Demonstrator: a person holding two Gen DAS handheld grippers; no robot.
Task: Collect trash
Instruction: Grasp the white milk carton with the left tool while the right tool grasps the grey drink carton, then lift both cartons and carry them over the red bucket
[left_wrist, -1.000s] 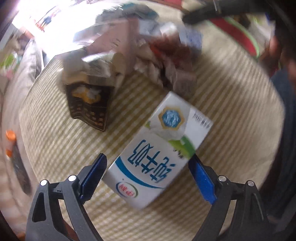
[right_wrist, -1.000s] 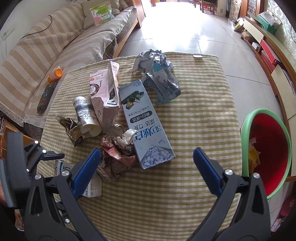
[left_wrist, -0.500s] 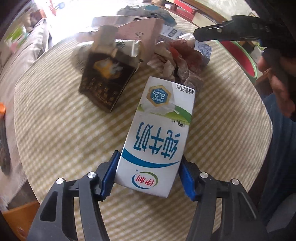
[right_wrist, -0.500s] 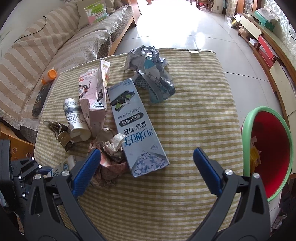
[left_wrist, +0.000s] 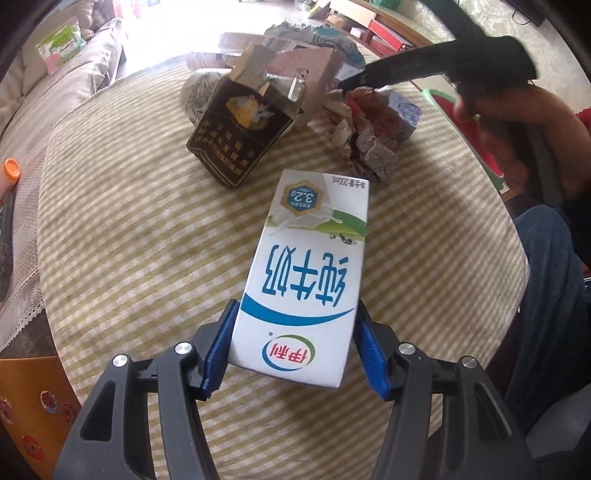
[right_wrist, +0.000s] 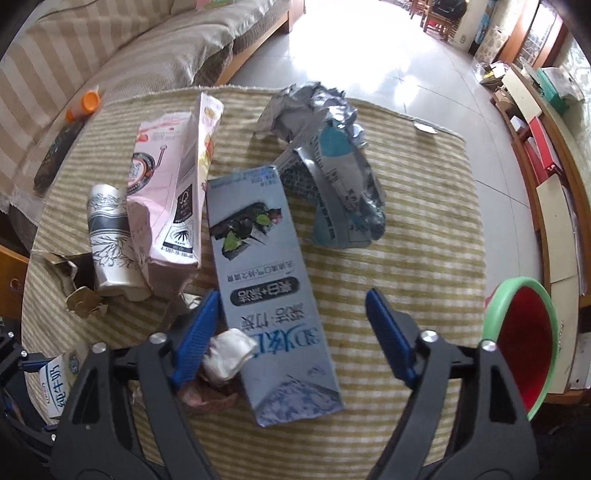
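Observation:
My left gripper (left_wrist: 295, 350) is shut on a white and blue milk carton (left_wrist: 306, 273), its blue pads pressed on both sides of the carton's near end over the striped tablecloth (left_wrist: 122, 236). The carton also shows in the right wrist view (right_wrist: 59, 380) at the far left. My right gripper (right_wrist: 291, 332) is open and hovers over a long grey-blue box (right_wrist: 269, 280); crumpled paper (right_wrist: 225, 354) lies by its left finger. A red bin with a green rim (right_wrist: 524, 343) stands right of the table.
A dark cigarette pack (left_wrist: 240, 133), a pink carton (right_wrist: 173, 195), a patterned paper cup (right_wrist: 110, 243), a crumpled foil bag (right_wrist: 332, 162) and torn wrappers (left_wrist: 365, 136) lie on the table. A striped sofa (right_wrist: 110, 48) is at the left. Shelving (right_wrist: 546, 147) runs along the right wall.
My left gripper has closed on the milk carton, which has turned to lie lengthwise between the pads. My right gripper has moved forward and lower over the grey-blue box, still open.

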